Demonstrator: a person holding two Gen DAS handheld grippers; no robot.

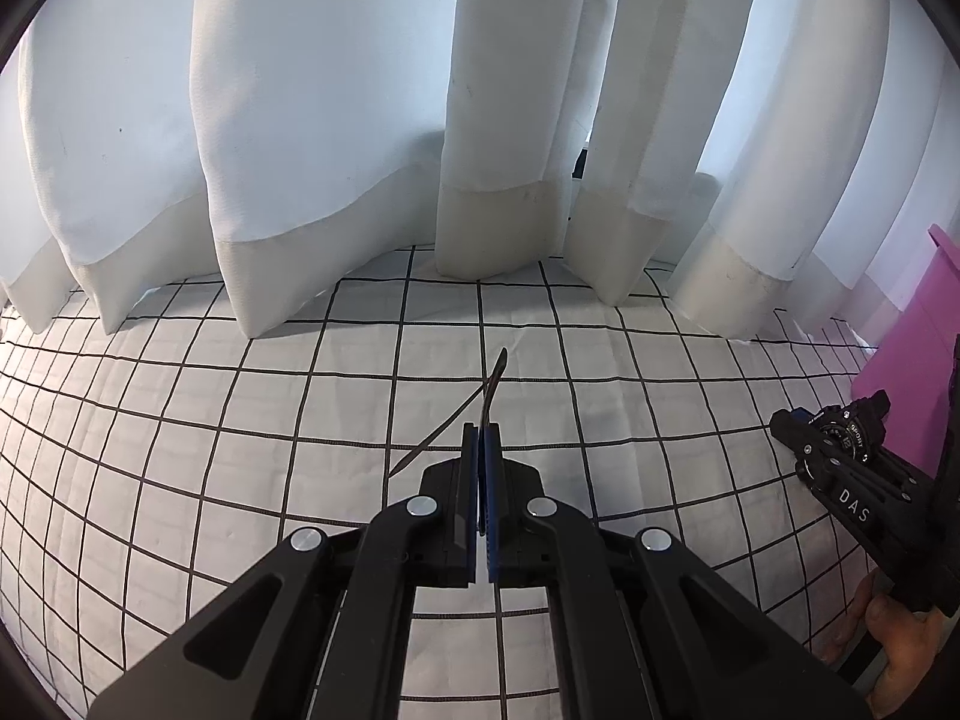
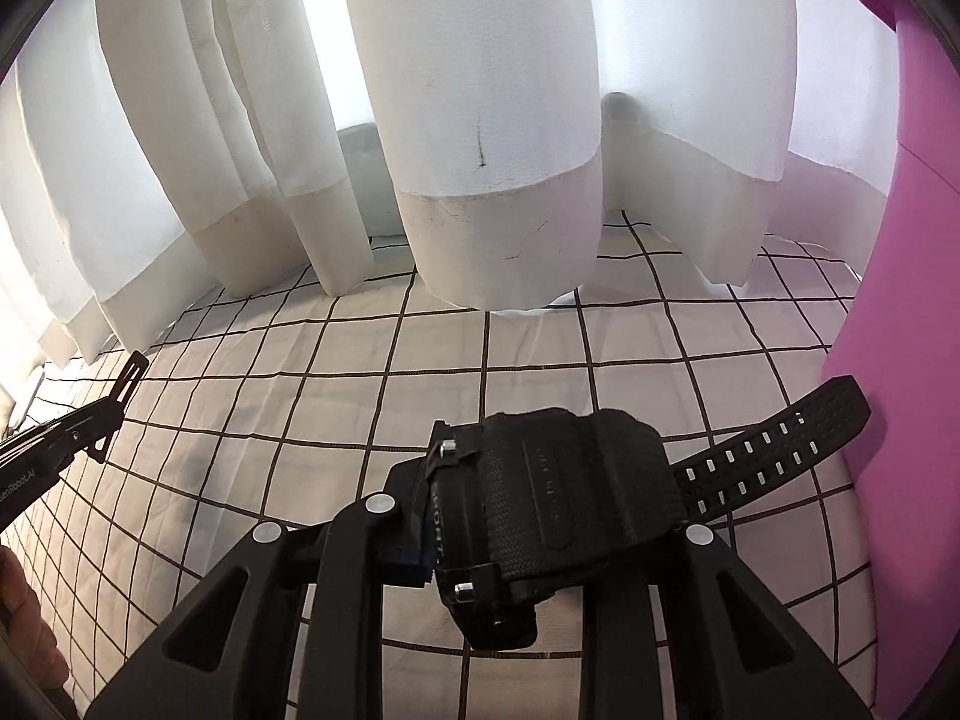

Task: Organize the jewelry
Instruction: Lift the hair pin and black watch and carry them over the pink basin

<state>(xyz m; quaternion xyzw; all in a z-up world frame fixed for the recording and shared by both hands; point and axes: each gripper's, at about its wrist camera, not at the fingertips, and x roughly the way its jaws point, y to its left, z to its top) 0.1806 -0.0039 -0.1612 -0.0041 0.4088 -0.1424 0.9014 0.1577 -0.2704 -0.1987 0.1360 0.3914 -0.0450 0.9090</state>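
My left gripper (image 1: 480, 438) is shut on a thin dark strap (image 1: 493, 384) that sticks up and forward from between the fingers; a second thin end (image 1: 438, 441) hangs down-left toward the cloth. In the right wrist view the same strap (image 2: 129, 378) shows at the far left. My right gripper (image 2: 540, 498) is shut on a black sport watch (image 2: 564, 504), its perforated band (image 2: 780, 444) trailing right. The watch also shows in the left wrist view (image 1: 846, 438) at the right edge.
A white tablecloth with a black grid (image 1: 300, 420) covers the surface. White curtains (image 1: 336, 120) hang along the back. A pink box (image 2: 888, 300) stands at the right, close beside the watch band; it also shows in the left wrist view (image 1: 906, 354).
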